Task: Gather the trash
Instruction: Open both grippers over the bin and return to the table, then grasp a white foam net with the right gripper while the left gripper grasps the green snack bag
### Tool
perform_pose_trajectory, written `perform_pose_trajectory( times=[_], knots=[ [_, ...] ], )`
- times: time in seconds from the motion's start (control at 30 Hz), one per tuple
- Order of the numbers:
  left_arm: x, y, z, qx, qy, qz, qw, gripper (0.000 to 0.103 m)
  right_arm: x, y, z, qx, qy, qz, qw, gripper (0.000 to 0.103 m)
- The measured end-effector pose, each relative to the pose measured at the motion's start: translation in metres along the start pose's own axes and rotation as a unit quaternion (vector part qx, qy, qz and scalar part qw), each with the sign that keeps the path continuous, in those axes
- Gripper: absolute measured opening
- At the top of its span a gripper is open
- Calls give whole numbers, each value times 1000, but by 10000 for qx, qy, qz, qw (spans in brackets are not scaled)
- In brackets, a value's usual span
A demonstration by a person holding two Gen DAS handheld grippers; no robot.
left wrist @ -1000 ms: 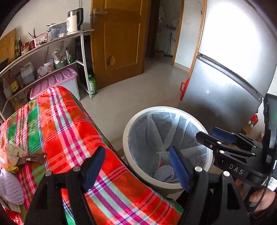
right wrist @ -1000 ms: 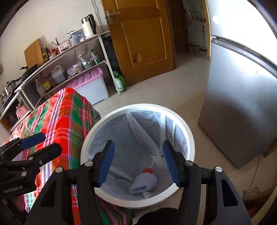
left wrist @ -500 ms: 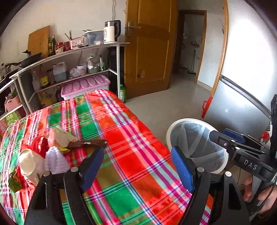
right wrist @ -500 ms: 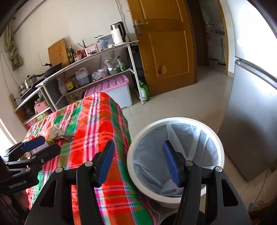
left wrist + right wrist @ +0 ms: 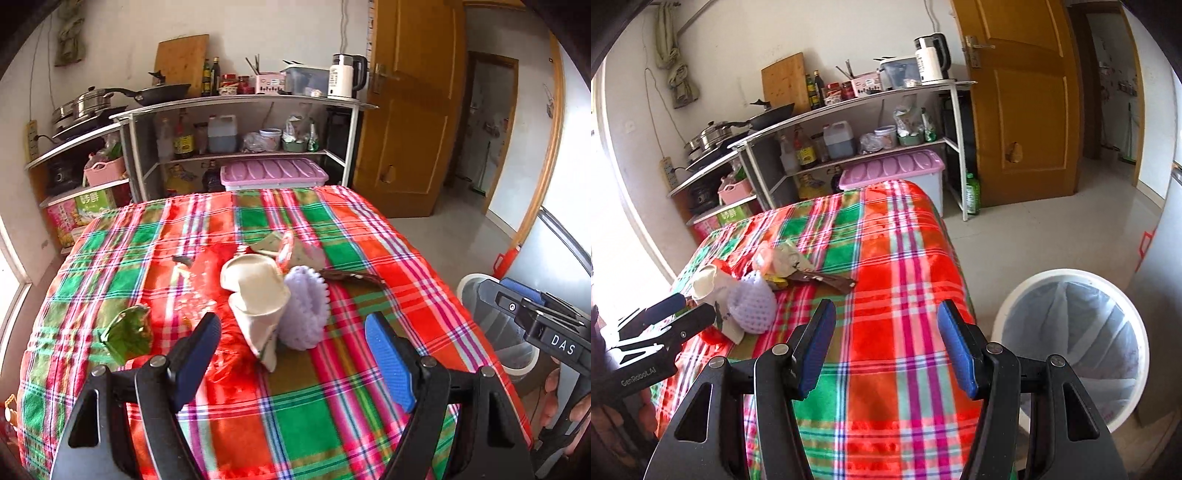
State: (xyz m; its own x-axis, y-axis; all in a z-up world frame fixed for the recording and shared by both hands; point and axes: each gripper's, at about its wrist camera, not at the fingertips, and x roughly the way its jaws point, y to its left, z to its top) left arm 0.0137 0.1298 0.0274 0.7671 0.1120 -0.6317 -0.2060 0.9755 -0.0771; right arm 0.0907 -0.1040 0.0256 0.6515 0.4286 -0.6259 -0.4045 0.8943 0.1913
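Blue pads: left gripper stands wide with nothing between its jaws, above the near part of the table.
Right gripper: also spread wide and empty, over the table's near right corner; no pad touches anything.
Table: covered by a red, green and pink plaid cloth that hangs over the edges.
Trash pile: clustered around the middle of the table, ahead of the left gripper.
White paper cup: lies tipped on its side in the pile, on top of a folded white wrapper.
Lilac foam net: touches the cup on its right side.
Green wrapper: crumpled, nearer the left edge, apart from the cup.
Brown strip: lies flat just beyond the foam net, toward the right edge.
Pale packets: crumpled at the far side of the pile; what they are is not readable.
Bin: white trash bin with a clear liner stands on the floor off the table's right edge.
Far wall: metal shelf rack with a white kettle, bottles and a pan; lilac-lidded storage box below; wooden door to the right.
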Motion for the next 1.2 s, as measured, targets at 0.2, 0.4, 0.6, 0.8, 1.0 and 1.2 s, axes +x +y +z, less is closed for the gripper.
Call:
perform_pose_trajectory(
  times=[0.2,0.4,0.6,0.8,1.0,1.2],
  knots=[
    [-2,49,-10,-380,1,309,9988,85,24,42,6,-391,193,392,9983,58],
    [-5,93,-18,-719,52,620,9955,87,53,82,8,-665,496,920,9923,58],
    [1,123,-22,-809,125,655,9945,89,81,108,7,-777,727,1181,9873,58],
    [14,141,-25,-957,313,659,9927,89,98,122,8,-850,897,1207,9850,59],
    [29,144,-21,-766,441,705,9936,89,112,128,7,-917,1028,1137,9839,59],
    [44,146,-21,-774,680,680,9924,89,124,129,6,-909,1134,980,9845,59]
  ],
)
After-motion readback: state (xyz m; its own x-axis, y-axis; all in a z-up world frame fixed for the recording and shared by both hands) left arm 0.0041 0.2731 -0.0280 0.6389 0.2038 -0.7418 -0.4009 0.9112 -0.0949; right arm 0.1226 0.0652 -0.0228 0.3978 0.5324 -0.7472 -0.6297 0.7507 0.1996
